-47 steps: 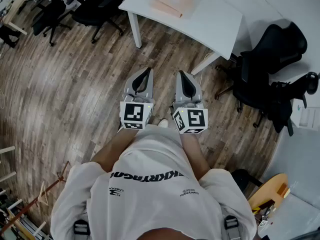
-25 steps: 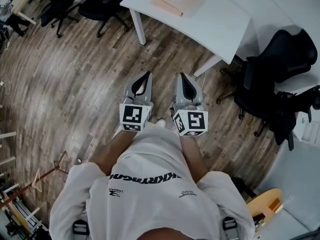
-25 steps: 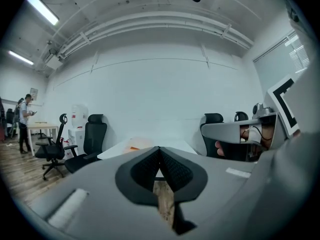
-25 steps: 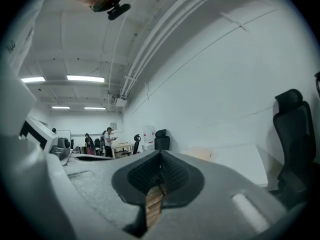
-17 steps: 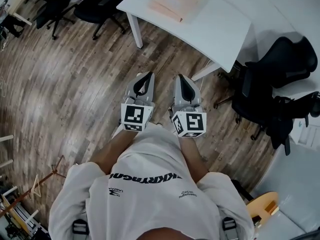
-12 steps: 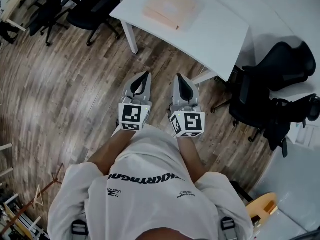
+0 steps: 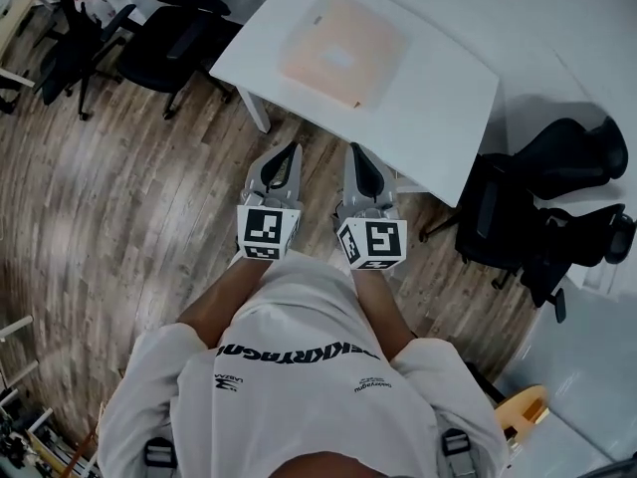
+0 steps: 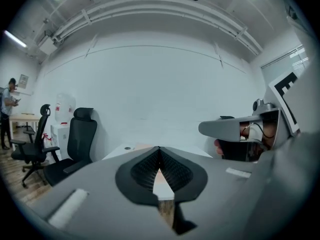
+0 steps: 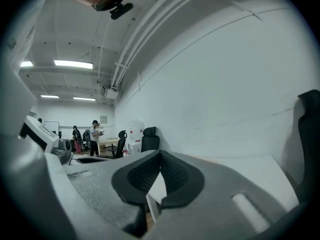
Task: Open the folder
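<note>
The peach-coloured folder [image 7: 341, 51] is lying flat and closed on the white counter [image 7: 443, 88], toward its far left part, with a small round dark fitting sitting just beyond it near the counter's far edge. The person in a white shirt [image 7: 299, 366] is standing on the wooden floor [image 7: 119, 217] short of the counter's near edge, holding both tools out in front side by side. The left hand-held gripper [image 7: 295, 147] is pointing toward the counter with its jaws clenched, the ribbed black pads meeting at their tips and nothing sitting between them. The right hand-held gripper [image 7: 351, 148] is pointing the same way just beside it, also clenched on nothing, its pads touching at the tips. Both are hanging over the floor, well apart from the folder, and neither is touching the counter. A black office chair [image 7: 174, 43] is standing left of the counter, and another black chair [image 7: 542, 207] is standing at its right end.
</note>
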`<state>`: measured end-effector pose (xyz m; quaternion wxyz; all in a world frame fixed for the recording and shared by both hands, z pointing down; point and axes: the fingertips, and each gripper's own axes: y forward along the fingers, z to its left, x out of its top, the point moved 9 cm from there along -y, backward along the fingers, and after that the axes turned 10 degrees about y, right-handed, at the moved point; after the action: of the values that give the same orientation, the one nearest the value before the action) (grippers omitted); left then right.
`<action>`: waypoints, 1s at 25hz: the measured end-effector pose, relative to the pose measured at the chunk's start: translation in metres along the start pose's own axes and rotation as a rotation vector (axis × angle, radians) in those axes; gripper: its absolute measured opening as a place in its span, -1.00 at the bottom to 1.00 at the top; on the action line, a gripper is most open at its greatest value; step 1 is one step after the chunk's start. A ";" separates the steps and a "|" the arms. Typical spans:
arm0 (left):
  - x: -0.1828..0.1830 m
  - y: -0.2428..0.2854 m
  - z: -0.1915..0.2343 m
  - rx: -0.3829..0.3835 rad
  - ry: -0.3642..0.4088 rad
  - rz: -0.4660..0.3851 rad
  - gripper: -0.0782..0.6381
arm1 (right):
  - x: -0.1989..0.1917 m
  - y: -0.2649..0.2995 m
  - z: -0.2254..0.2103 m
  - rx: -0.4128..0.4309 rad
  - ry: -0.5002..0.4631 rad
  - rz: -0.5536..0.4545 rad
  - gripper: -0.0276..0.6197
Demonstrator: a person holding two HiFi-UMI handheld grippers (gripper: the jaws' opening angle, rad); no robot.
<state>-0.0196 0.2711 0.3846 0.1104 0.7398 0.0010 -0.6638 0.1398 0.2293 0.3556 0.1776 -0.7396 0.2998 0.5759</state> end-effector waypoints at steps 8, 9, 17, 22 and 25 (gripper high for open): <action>0.009 0.075 0.079 -0.054 0.007 0.004 -0.80 | 0.012 0.104 -0.003 -0.064 0.003 0.007 -0.92; 0.009 0.084 0.088 -0.061 0.007 0.007 -0.80 | 0.014 0.115 -0.003 -0.072 0.002 0.008 -0.92; -0.001 0.134 0.136 -0.103 -0.022 0.040 -0.80 | 0.008 0.184 -0.004 -0.123 -0.014 0.078 -0.92; -0.017 0.155 0.153 -0.104 -0.058 0.079 -0.80 | 0.004 0.214 -0.005 -0.113 -0.043 0.125 -0.92; -0.024 0.168 0.157 -0.098 -0.073 0.097 -0.80 | -0.001 0.228 -0.009 -0.096 -0.055 0.161 -0.91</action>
<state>-0.1519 0.0851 0.4205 0.1786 0.7080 -0.0066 -0.6832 -0.0013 0.0516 0.3778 0.1035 -0.7048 0.3253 0.6219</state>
